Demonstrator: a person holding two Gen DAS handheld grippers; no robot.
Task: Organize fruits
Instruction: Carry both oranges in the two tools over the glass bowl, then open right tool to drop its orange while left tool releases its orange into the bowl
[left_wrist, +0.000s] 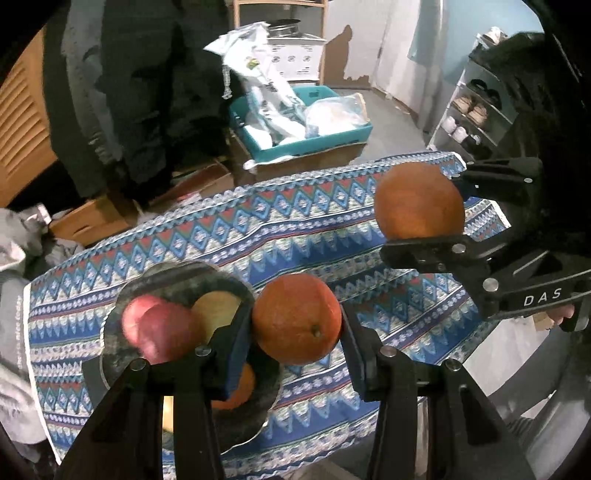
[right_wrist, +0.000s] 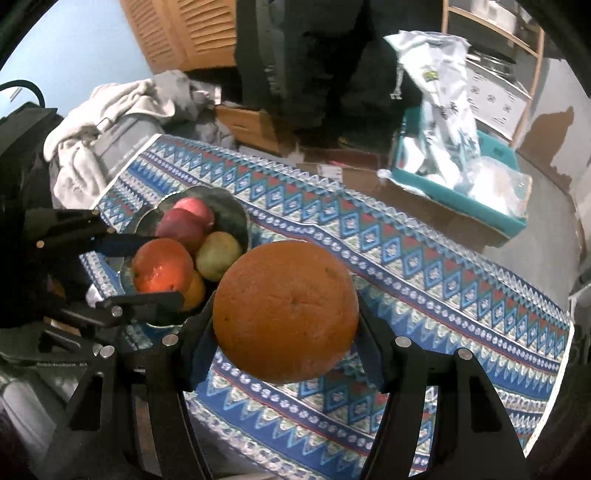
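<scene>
My left gripper is shut on an orange and holds it just right of a dark bowl. The bowl holds red apples, a yellow-green fruit and another orange. My right gripper is shut on a larger orange above the patterned cloth. In the left wrist view that gripper and its orange hang at the right. In the right wrist view the left gripper holds its orange over the bowl.
A blue patterned tablecloth covers the table. Beyond its far edge stand a person in dark clothes, cardboard boxes and a teal bin of bags. A shoe rack is at the right. Grey clothing lies by the table's left end.
</scene>
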